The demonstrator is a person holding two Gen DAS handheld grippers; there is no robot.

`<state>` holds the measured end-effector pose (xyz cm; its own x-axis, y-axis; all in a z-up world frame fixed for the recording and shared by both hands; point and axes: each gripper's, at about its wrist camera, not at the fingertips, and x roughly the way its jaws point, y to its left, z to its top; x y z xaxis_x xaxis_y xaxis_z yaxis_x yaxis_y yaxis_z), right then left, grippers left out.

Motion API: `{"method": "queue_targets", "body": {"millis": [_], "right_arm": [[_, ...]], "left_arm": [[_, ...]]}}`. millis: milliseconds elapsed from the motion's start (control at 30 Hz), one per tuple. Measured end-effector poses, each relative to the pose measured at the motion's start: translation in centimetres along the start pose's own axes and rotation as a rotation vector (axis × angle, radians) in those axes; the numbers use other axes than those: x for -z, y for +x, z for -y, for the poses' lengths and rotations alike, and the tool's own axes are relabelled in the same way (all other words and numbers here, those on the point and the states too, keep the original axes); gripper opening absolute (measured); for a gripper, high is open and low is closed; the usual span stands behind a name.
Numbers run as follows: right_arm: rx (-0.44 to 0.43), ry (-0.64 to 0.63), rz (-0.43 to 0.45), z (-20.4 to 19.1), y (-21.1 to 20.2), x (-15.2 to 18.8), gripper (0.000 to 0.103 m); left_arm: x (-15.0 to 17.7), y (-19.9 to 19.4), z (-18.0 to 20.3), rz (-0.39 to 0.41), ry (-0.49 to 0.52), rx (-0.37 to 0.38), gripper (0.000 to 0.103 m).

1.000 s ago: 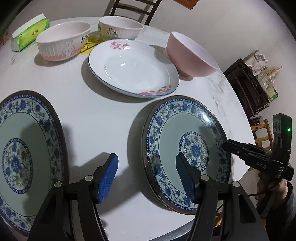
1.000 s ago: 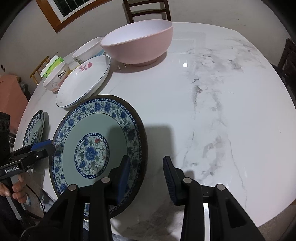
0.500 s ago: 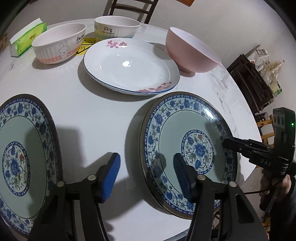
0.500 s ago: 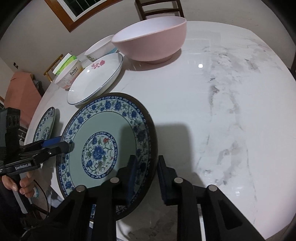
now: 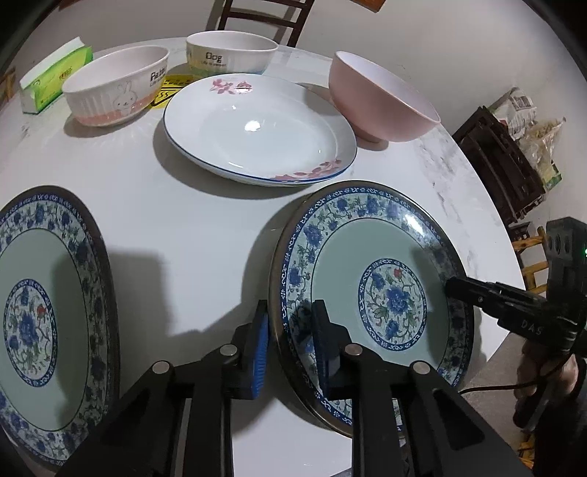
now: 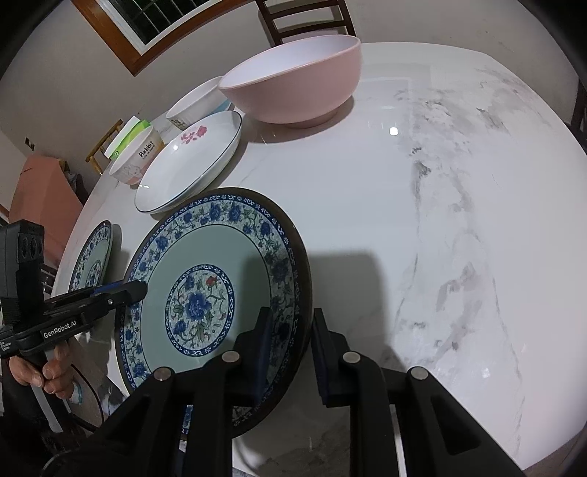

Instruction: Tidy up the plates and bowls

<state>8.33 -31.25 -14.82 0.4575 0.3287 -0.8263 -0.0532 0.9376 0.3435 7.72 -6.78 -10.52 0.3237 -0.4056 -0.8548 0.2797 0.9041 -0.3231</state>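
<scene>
A blue floral plate (image 5: 381, 286) lies at the table's near edge; it also shows in the right wrist view (image 6: 216, 290). My left gripper (image 5: 290, 348) is shut on its left rim. My right gripper (image 6: 290, 348) is shut on its right rim. A second blue floral plate (image 5: 47, 315) lies to the left. A white plate with pink flowers (image 5: 256, 128) sits behind, with a pink bowl (image 5: 381, 102), a rabbit bowl (image 5: 117, 91) and a "Dog" bowl (image 5: 231, 53) around it.
The round white marble table (image 6: 440, 205) has bare surface on its right half. A green tissue box (image 5: 55, 73) stands at the back left. A wooden chair (image 5: 264, 18) is behind the table. Dark shelving (image 5: 502, 161) stands off the right.
Both grippers have moved in and closed on opposite rims of the near blue plate. The plate's edges look slightly raised from the table.
</scene>
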Motion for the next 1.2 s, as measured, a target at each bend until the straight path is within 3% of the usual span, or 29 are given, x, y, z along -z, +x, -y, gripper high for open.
{"method": "queue_targets", "body": {"millis": [800,1200], "right_arm": [[0.003,0.038,0.006,-1.4,-0.2,-0.5,0.020],[-0.020,-0.001,0.018,-4.6,-0.4,-1.8,0.020]], "left_arm": [[-0.2,-1.6,-0.6,0.037,-0.044,-0.023,0.016],[-0.6,-4.0,-1.9,0.076,-0.074,-0.041,0.016]]}}
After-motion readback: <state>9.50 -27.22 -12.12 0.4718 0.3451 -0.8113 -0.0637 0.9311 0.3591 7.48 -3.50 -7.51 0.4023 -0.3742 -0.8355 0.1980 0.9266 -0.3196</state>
